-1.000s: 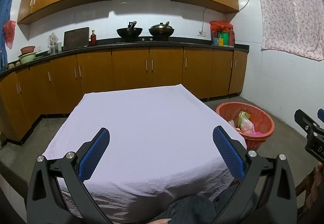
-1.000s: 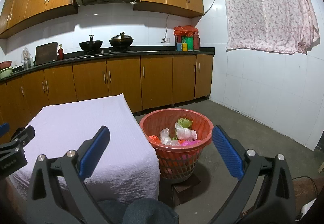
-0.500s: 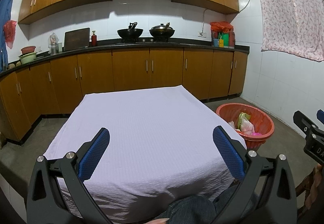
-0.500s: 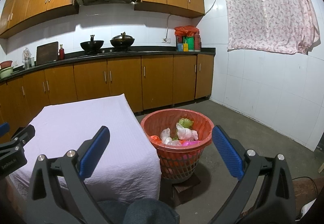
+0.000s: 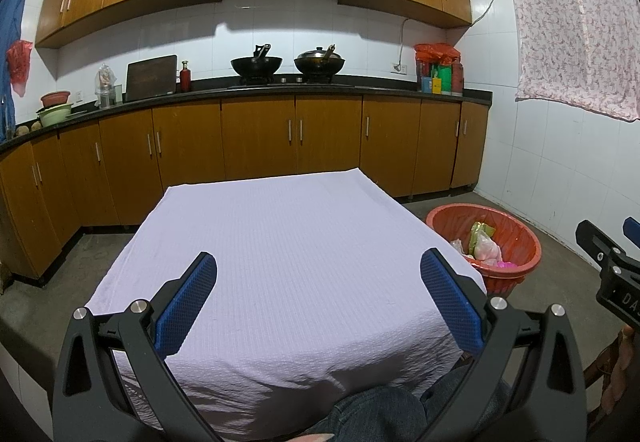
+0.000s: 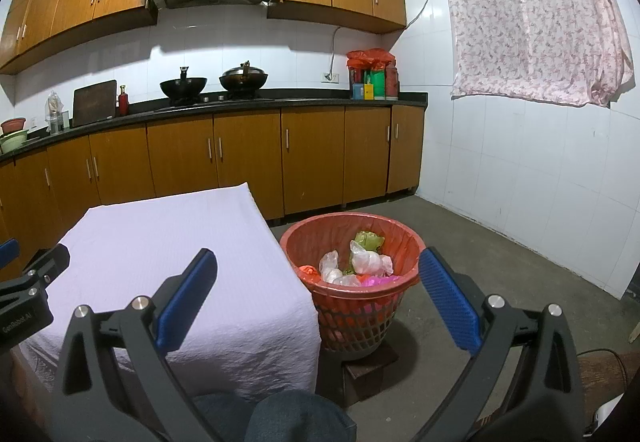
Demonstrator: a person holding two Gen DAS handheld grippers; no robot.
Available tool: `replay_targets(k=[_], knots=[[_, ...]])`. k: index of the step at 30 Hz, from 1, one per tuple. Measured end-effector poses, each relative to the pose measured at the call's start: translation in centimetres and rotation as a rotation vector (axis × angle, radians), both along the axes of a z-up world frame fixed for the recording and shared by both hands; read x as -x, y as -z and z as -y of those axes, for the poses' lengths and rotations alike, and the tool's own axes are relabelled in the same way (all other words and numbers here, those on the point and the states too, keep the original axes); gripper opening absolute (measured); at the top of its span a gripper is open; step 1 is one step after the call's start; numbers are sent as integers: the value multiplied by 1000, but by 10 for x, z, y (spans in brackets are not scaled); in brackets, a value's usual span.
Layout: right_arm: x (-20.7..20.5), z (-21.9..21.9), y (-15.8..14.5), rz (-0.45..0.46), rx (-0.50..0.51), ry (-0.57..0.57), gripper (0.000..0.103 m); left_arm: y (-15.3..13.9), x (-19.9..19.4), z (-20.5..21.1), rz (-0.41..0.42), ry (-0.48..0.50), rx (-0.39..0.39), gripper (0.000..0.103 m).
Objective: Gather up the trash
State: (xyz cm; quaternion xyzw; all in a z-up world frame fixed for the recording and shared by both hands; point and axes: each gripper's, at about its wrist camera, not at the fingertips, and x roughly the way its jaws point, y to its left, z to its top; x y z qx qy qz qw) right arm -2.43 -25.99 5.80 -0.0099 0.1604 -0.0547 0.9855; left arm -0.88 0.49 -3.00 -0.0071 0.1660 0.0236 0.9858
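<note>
A red plastic basket (image 6: 352, 306) stands on the floor to the right of the table; it also shows in the left wrist view (image 5: 516, 238). Inside it lie several pieces of trash (image 6: 360, 262): clear and white plastic bags, a green wrapper, something pink. The table (image 5: 288, 242) is covered by a pale lilac cloth with nothing on it. My left gripper (image 5: 318, 302) is open and empty above the table's near edge. My right gripper (image 6: 318, 298) is open and empty, held near the table's right corner, in front of the basket.
Brown kitchen cabinets (image 5: 260, 138) with a dark counter run along the back wall, with two woks (image 5: 256, 64) on the stove. A white tiled wall with a floral curtain (image 6: 532, 14) is on the right. Bare concrete floor (image 6: 480, 250) lies around the basket. My knees show at the bottom.
</note>
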Motion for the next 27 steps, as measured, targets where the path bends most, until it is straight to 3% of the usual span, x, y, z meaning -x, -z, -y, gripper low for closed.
replay_targets(k=[27], knots=[[-2,2,3,-3,-4,0,99,-1,1,1,-2,1,0,101]])
